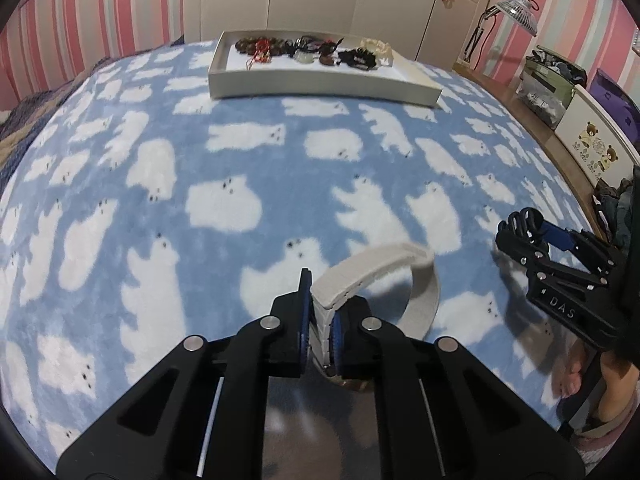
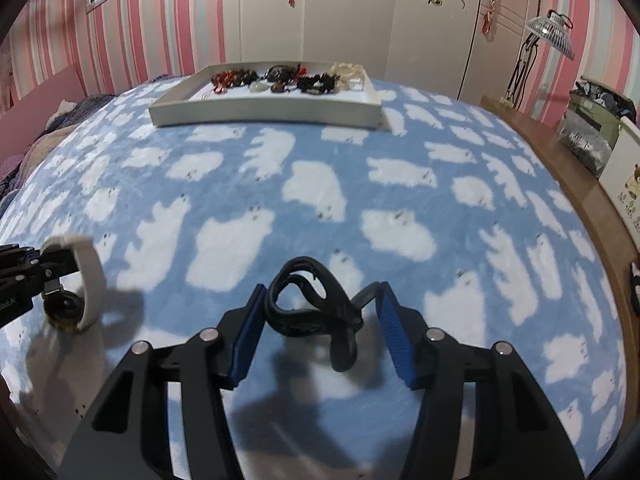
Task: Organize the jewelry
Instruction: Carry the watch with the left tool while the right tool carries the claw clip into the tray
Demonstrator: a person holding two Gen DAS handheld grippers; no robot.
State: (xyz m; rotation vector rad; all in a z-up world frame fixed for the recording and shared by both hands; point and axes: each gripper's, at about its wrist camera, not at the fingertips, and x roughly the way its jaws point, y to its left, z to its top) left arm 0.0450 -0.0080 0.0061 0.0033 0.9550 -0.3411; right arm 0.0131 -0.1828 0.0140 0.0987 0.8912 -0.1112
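Gripping white watch strap (image 1: 362,276), left tool (image 1: 320,322) pinches band tight between blue pads; watch's dark round case (image 2: 66,308) hangs below tool, above bear-print blanket (image 1: 240,160). Right tool (image 2: 316,320) spread wide around black watch (image 2: 312,304); left pad touching strap loop, right pad contact unclear. White tray (image 2: 264,110) at far end of blanket, well apart from both watches, holds beaded bracelets (image 2: 280,76) along back edge. Lamp (image 2: 550,34) beyond tray, right.

Fluffy fleece blanket (image 1: 240,168) (matt); glossy black strap (image 2: 316,312); ribbed blue pads (image 2: 394,336).
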